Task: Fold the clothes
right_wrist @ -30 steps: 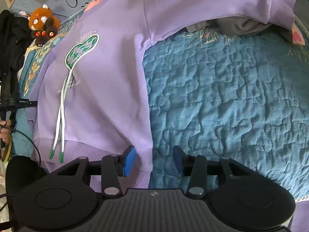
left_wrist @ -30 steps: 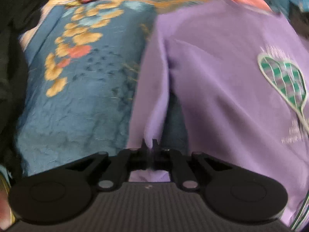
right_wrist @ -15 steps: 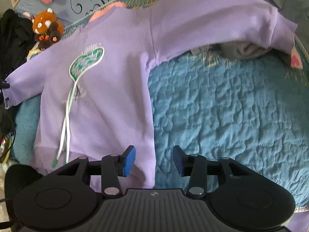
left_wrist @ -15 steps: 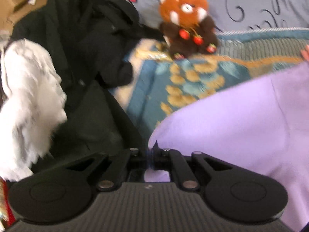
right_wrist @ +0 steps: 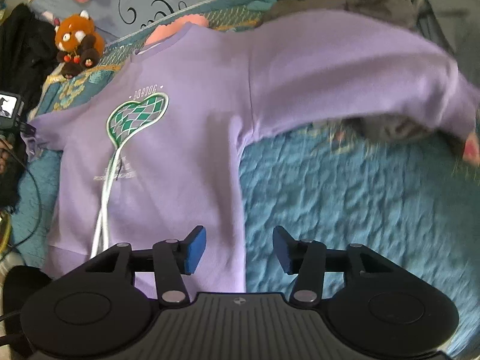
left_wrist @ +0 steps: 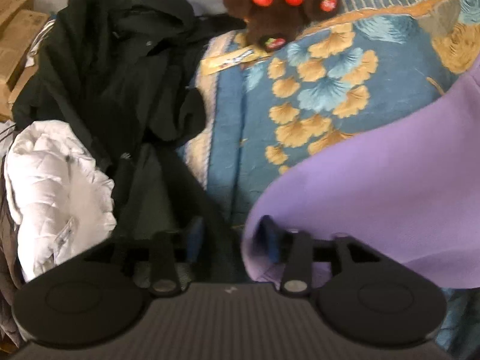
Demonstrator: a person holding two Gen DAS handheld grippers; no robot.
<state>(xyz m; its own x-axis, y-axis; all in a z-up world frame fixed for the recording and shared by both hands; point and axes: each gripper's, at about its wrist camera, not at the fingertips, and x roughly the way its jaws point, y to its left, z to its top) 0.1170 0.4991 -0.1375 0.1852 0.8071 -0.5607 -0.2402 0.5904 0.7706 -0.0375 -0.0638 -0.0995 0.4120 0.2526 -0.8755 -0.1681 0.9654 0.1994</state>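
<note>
While the left wrist view is looking toward the bed's edge, I am holding my left gripper [left_wrist: 229, 241] with its fingers spread apart, clamping nothing; the cuff end of the lilac knit sweatshirt's sleeve [left_wrist: 375, 204] is draping over the right-hand finger, with the sleeve running up and to the right. A heap of black clothing [left_wrist: 120, 69], a white quilted garment [left_wrist: 51, 186] and a brown plush toy with red strawberries [left_wrist: 279, 6] are lying beyond on the blue floral bedspread [left_wrist: 315, 96].

In the right wrist view, the lilac sweatshirt [right_wrist: 180, 156] is lying flat and face up on the teal quilted bedcover [right_wrist: 345, 204], collar away from me, both sleeves stretched outward. I am holding my right gripper [right_wrist: 239, 247] open, its blue pads straddling the garment's right side seam near the hem. The body's long axis is running straight away from this tool. The fabric looks soft and limp, and I am judging that it folds readily but slides on the quilting.
</note>
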